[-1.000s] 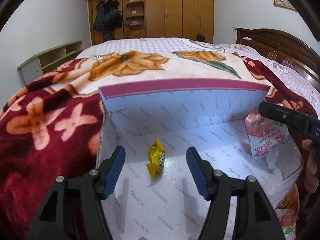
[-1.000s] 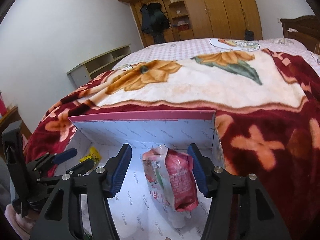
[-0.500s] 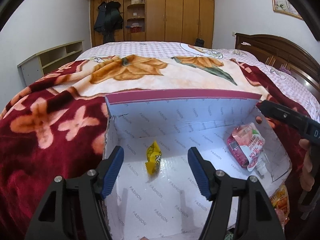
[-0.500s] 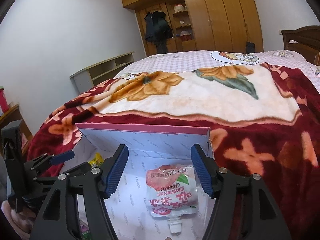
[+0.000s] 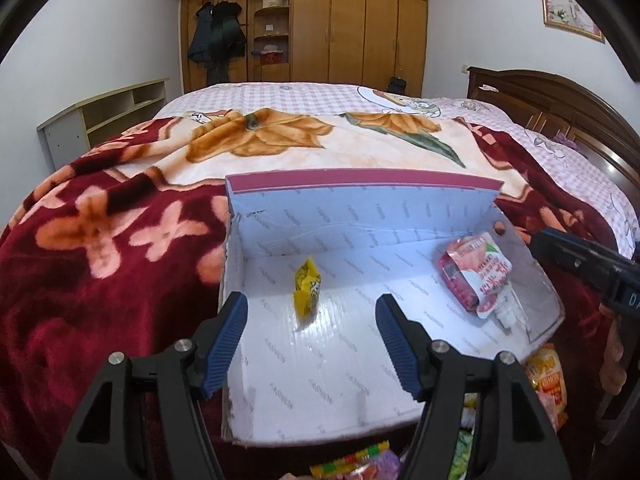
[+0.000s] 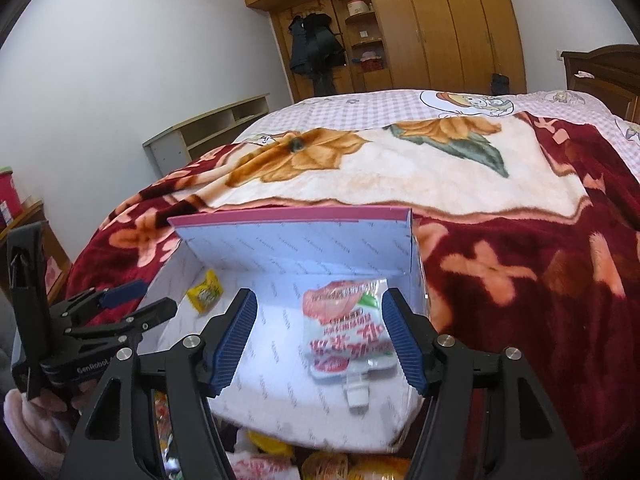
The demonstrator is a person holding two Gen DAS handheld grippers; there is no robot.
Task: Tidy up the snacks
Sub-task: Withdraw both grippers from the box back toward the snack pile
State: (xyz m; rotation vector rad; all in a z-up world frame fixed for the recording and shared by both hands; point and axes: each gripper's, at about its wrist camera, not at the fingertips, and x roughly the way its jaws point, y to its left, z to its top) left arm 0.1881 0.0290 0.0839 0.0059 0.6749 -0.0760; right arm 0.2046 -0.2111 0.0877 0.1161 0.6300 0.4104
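Red pouch (image 6: 346, 330) now lying flat at box (image 5: 360, 208) right end, released. Right tool (image 6: 320, 340) and left tool (image 5: 311, 336) wide open, empty. Yellow packet (image 5: 307, 292) inside; more snacks (image 5: 546, 384) waiting near.

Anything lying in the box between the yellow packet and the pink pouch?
Nothing: in the left wrist view, only bare box floor separates the yellow packet from the pink pouch.

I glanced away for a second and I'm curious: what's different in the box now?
The right gripper let go of the pink spouted drink pouch, which dropped flat by the right wall of the white cardboard box; both grippers drew back. The small yellow candy wrapper stayed put, and the left gripper stayed open and empty.
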